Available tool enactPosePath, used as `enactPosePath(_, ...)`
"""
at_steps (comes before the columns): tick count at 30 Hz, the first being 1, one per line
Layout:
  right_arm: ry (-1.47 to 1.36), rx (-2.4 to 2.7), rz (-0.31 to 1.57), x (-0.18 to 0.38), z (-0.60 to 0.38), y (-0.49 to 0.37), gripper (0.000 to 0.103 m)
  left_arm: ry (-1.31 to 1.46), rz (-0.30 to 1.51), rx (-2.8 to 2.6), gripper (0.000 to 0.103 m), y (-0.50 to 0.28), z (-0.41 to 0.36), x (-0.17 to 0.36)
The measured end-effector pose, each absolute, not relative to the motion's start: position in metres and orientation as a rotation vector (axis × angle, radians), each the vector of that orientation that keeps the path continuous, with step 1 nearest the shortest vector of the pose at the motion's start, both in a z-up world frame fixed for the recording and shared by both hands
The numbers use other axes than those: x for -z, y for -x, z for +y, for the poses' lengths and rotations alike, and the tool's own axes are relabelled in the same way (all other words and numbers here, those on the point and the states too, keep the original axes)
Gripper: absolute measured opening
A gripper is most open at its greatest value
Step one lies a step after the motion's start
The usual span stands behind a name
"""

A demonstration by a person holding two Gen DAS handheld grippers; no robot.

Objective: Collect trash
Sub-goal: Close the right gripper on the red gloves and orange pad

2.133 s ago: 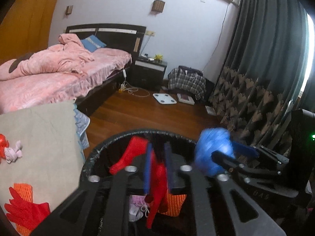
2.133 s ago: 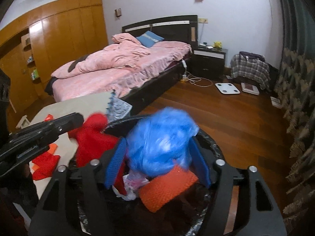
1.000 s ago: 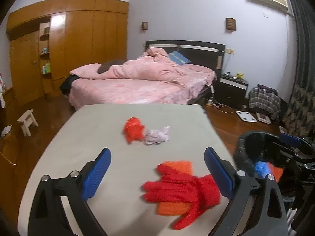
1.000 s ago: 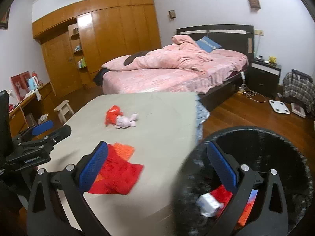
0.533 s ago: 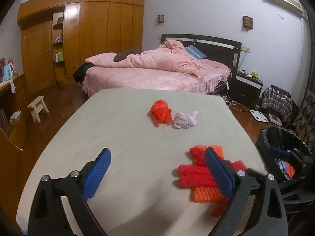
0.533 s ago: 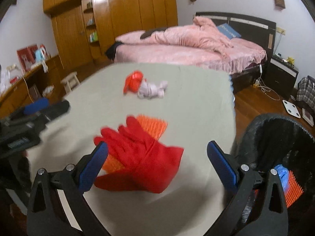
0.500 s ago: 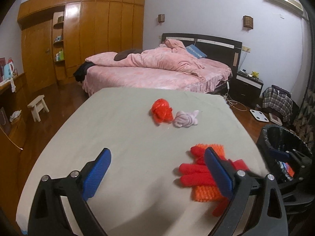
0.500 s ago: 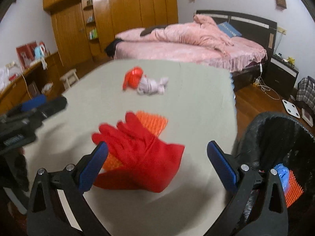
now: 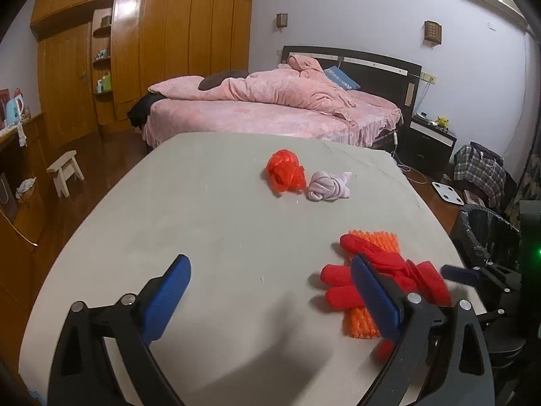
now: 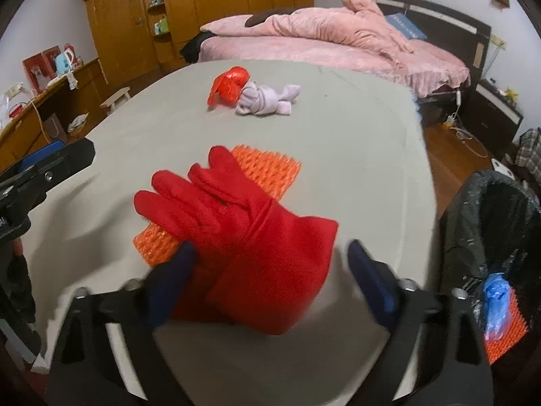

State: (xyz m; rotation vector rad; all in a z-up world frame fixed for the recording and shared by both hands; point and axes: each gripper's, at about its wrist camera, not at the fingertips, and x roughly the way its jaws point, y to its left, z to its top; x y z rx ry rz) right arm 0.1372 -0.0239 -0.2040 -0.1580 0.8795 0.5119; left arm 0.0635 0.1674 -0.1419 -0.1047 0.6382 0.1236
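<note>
Reaching down over the desk [image 10: 355, 155], you have the right tongs [image 10: 270, 270] straddling the cuff end of the red glove [image 10: 236, 233]. Their jaws have just been closing, yet they are spread either side of the cuff and the pads do not visibly press it; motion blur hides the exact contact. The glove lies in the lower centre of the right wrist view, its long axis running from the cuff at lower right to the fingers at upper left, draped over an orange mesh sleeve [image 10: 267, 169]. So the cuff is the near end, and your right hand is plainly the nearer one.

The left tongs [image 9: 270, 297] hang wide open and empty over bare desk — the glove sits just past their right jaw. Well beyond, towards the upper middle, a red plastic wad [image 9: 285, 174] touches a lilac knotted rag [image 9: 327, 186]. The black-lined bin [image 10: 497, 237] waits at the right edge, off the desk's side.
</note>
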Motion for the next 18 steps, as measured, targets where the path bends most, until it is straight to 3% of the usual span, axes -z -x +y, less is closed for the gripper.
enactPosePath(3,0.155,-0.535,0.887,0.205,-0.024,-0.136,0.073,0.107,0.644,-0.123,0.094,-0.064,0.167,0.143)
enactPosePath(6,0.143,-0.573,0.891,0.204,-0.024,-0.136,0.061,0.107,0.649,-0.124,0.094,-0.065,0.166,0.144)
enactPosePath(12,0.119,-0.663,0.889,0.197,-0.023,-0.134,0.026,0.099,0.642,-0.124,0.094,-0.063,0.162,0.139)
enactPosePath(18,0.101,-0.689,0.852,0.184,-0.027,-0.128,0.012,0.098,0.633,-0.12,0.094,-0.062,0.159,0.134)
